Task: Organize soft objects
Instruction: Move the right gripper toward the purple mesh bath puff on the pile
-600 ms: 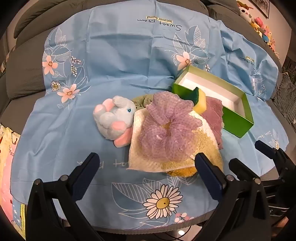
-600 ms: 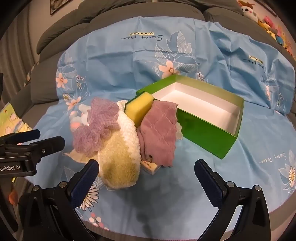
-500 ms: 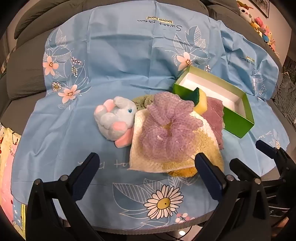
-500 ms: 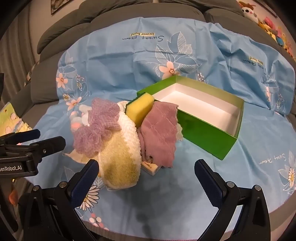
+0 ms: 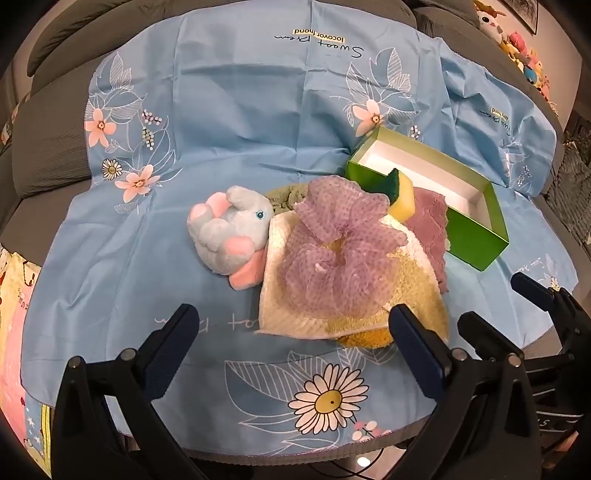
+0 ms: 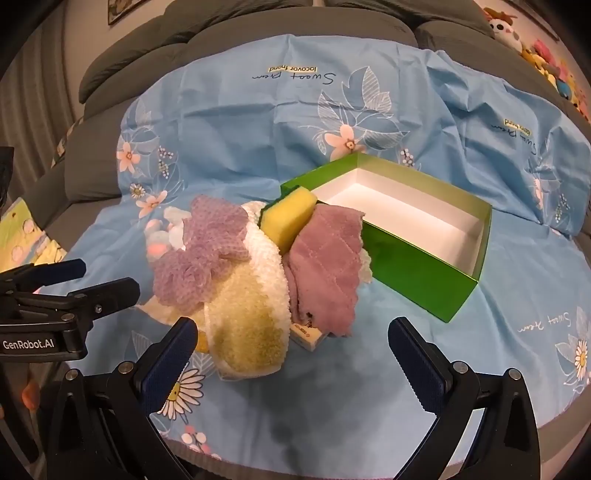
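At the bottom of each wrist view, the left gripper and the right gripper are seen with jaws spread wide, nothing between them, both held above the near edge of the bench.

Just beyond, at mid-frame, the soft objects are heaped together. A cream-and-yellow towel is laid lowest, its long axis running from the lower centre toward the upper right of the left view. A lilac mesh scrunchie is rested on top of it. A grey-and-pink plush toy is lain on its side against the towel's left edge, head pointed right. A mauve quilted cloth is draped at the towel's right side, and a yellow sponge with a green backing is tilted against the pile, its long axis aimed toward the upper right.

Farther right, a green box with a white interior is set open, touching the cloth, its long axis running down to the right.

Everything is carried on a blue floral cloth spread over the bench. Behind it, a grey sofa is seen, with plush toys at the upper right.
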The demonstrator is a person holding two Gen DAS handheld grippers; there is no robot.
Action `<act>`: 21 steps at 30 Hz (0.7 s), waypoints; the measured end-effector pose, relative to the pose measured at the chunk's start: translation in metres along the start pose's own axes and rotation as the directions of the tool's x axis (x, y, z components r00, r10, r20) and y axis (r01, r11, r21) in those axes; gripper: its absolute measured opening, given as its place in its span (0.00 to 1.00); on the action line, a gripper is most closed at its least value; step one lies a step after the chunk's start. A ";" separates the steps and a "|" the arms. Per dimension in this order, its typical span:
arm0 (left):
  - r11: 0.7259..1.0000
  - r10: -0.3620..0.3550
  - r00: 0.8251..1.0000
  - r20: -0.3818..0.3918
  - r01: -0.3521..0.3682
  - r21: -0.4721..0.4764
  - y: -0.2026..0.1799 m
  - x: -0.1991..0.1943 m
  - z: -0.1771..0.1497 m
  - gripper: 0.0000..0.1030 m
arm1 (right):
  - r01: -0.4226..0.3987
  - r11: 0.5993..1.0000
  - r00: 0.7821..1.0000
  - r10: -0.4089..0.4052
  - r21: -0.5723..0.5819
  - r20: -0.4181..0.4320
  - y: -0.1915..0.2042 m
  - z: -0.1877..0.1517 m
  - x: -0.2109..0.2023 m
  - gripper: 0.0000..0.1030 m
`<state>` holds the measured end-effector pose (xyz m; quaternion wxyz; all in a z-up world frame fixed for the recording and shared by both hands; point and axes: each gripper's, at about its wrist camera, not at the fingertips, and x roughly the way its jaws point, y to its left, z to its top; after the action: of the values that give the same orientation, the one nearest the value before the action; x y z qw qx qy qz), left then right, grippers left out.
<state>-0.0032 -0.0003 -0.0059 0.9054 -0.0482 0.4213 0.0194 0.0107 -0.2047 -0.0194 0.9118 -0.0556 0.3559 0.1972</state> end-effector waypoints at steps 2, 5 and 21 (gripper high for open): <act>1.000 0.001 1.000 0.000 -0.001 0.001 0.000 0.000 0.000 0.99 | 0.000 1.000 1.000 0.000 -0.001 0.002 0.000 -0.001 0.000 1.00; 1.000 -0.001 1.000 0.001 0.001 0.003 0.001 0.001 -0.001 0.99 | 0.001 1.000 1.000 -0.001 -0.001 0.002 0.000 0.000 0.000 1.00; 1.000 -0.002 1.000 0.001 0.002 0.008 -0.001 -0.001 0.000 0.99 | 0.000 1.000 1.000 0.000 -0.001 0.004 0.000 -0.001 0.000 1.00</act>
<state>-0.0038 -0.0012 -0.0056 0.9058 -0.0452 0.4210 0.0168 0.0101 -0.2048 -0.0202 0.9125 -0.0554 0.3538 0.1975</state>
